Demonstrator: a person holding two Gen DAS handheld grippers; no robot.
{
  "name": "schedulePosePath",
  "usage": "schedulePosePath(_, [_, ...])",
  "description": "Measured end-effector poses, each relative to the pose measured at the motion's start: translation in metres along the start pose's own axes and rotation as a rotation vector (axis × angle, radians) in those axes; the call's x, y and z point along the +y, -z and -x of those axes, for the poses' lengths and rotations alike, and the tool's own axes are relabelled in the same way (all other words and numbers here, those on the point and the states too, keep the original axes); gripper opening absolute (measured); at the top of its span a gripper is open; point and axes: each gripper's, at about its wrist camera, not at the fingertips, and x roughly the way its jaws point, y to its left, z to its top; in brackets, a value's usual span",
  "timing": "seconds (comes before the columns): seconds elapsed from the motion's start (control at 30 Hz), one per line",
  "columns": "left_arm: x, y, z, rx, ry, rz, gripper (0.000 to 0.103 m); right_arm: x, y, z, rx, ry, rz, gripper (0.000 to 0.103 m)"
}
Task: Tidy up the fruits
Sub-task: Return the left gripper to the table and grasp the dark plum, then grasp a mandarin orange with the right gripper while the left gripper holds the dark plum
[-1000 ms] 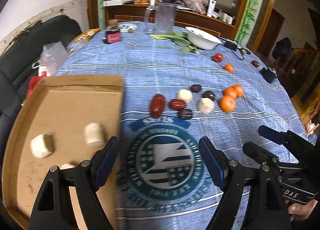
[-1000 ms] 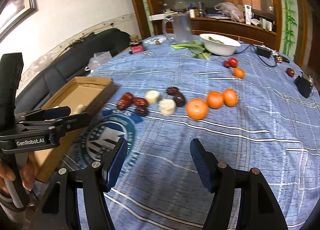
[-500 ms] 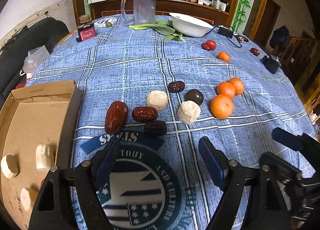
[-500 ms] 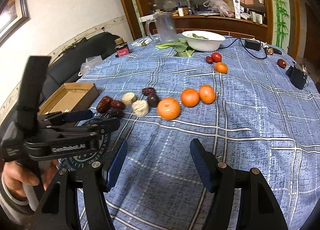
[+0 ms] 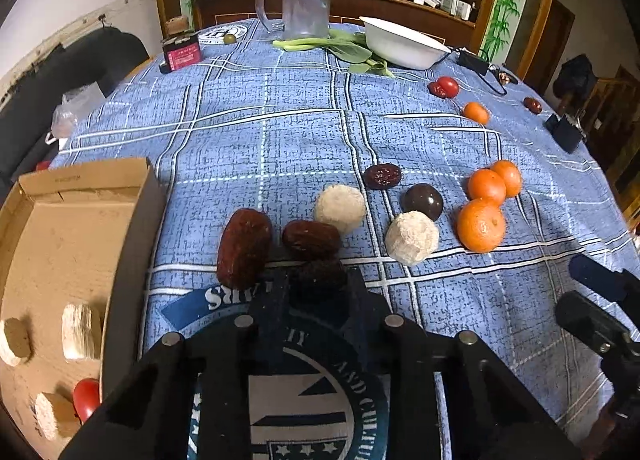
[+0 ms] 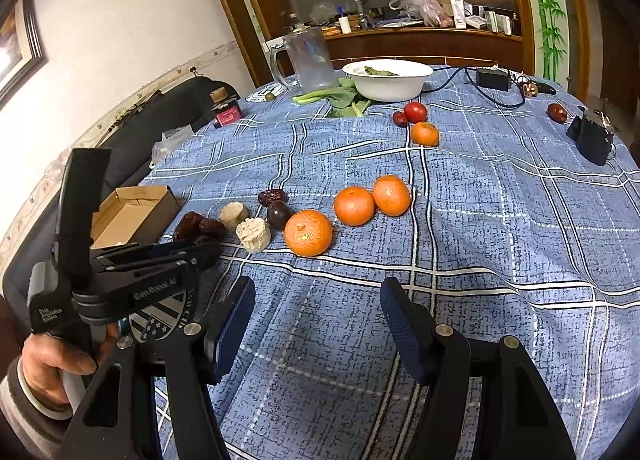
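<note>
On the blue checked tablecloth lies a cluster of red dates (image 5: pixel 244 248), white balls (image 5: pixel 340 208), a dark round fruit (image 5: pixel 423 201) and three oranges (image 5: pixel 481 225). My left gripper (image 5: pixel 318 280) points down at the cluster's near edge. Its jaws are closing on a small dark date (image 5: pixel 320 274), and both pads touch it. The right wrist view shows the left gripper (image 6: pixel 208 248) low over the dates, held by a hand. My right gripper (image 6: pixel 316 324) hangs open over bare cloth in front of the oranges (image 6: pixel 309 233), nothing between its fingers.
A cardboard box (image 5: pixel 80 220) at the left holds several white pieces and a red tomato (image 5: pixel 86 398). Farther back stand a white bowl (image 5: pixel 400 46), a glass mug (image 5: pixel 306 4), greens (image 5: pixel 348 50), a tomato (image 5: pixel 447 86), a small orange (image 5: pixel 476 113) and a black adapter (image 5: pixel 564 134).
My left gripper came away from the box, forward and down to the dates, and its wide-open jaws closed around the small dark date. The right gripper drifted slightly and stayed open.
</note>
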Motion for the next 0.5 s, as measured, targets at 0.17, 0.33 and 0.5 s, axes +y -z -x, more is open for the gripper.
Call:
schedulePosePath(0.17, [-0.003, 0.004, 0.011, -0.015, -0.001, -0.012, 0.026, 0.007, -0.006, -0.014, 0.021, 0.014, 0.04, 0.07])
schedulePosePath(0.33, [-0.01, 0.008, 0.021, -0.026, -0.004, -0.036, 0.026, 0.012, -0.017, -0.034, 0.038, 0.048, 0.092, 0.069])
schedulePosePath(0.5, [-0.01, 0.009, 0.023, -0.026, -0.013, -0.035, 0.026, 0.013, -0.03, -0.055, 0.069, 0.072, 0.117, 0.058])
